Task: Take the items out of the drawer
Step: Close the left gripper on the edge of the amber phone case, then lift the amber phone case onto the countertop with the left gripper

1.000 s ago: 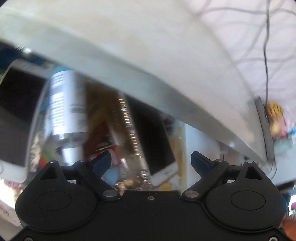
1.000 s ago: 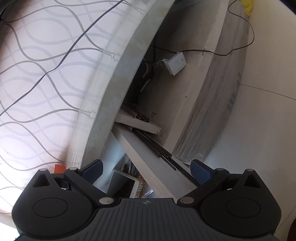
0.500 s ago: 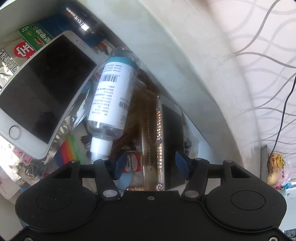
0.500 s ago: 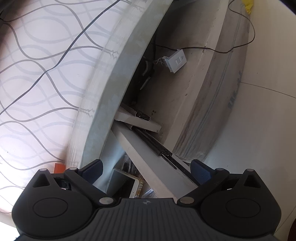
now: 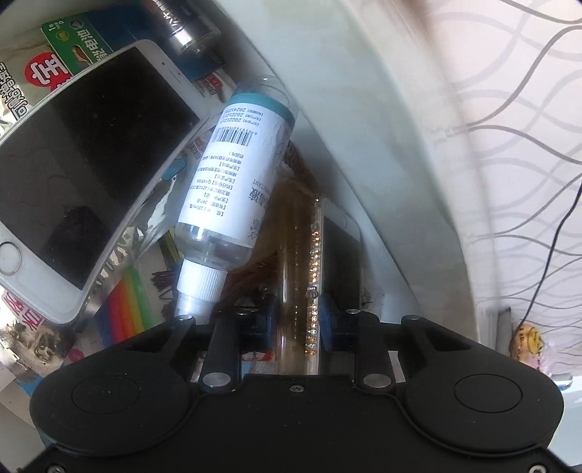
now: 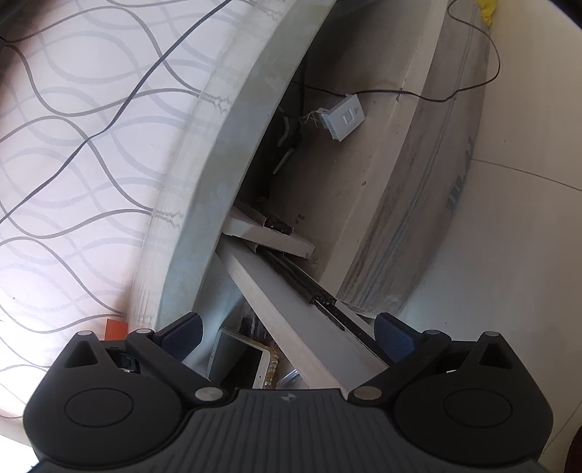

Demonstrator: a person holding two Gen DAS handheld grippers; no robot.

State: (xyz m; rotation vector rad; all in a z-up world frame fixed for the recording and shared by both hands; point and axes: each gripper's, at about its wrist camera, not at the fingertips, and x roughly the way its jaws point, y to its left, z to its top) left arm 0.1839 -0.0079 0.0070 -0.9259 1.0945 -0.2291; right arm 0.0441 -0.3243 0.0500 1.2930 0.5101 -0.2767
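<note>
In the left wrist view my left gripper point(image 5: 296, 320) reaches into the open drawer point(image 5: 345, 152). Its jaws are closing on a clear, brown-tinted phone case point(image 5: 302, 262) that stands on edge, with a row of rhinestones along it. Both blue pads point(image 5: 263, 322) lie against the case's sides. A clear bottle point(image 5: 232, 189) with a white label and white cap lies just left of the case, and a white smartphone point(image 5: 83, 182) lies further left. My right gripper point(image 6: 287, 334) hangs open above the drawer's side wall point(image 6: 287, 313), nothing between its fingers.
The drawer also holds a green packet point(image 5: 80, 43), a metal cylinder point(image 5: 182, 32), rainbow-coloured strips point(image 5: 131, 302), hairpins point(image 5: 163, 283) and foil packs. The wavy-patterned table top point(image 6: 72, 145) overhangs the drawer. A loose wall switch point(image 6: 343, 116) dangles on wires behind; a phone point(image 6: 240, 360) shows below the right gripper.
My left gripper rolled and dropped into the drawer, and its jaws narrowed from wide apart to the sides of the phone case. The right gripper's view is the same.
</note>
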